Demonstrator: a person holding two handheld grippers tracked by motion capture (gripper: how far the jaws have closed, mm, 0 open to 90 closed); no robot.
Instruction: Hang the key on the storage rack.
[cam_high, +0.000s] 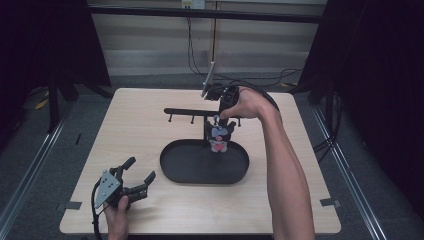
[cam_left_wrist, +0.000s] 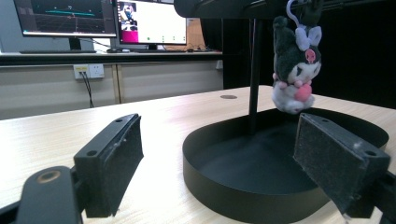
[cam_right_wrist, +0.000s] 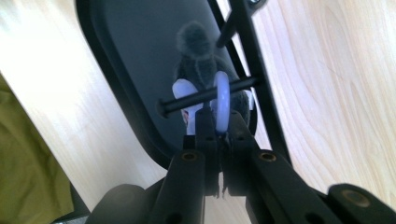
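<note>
Right tool (cam_right_wrist: 219, 133) pinches plush toy's loop (cam_right_wrist: 222, 100) (threaded on rack peg (cam_right_wrist: 205, 98))

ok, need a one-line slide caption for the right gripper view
Right gripper shut on the plush toy's lavender ring, looped over a peg of the black rack, above the oval tray.

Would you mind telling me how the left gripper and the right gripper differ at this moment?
The left gripper has its jaws wide apart and holds nothing; the right gripper is shut on the pale ring of the plush toy. The left sits low at the table's near corner; the right is raised at the rack's peg. Both have black jaws.
</note>
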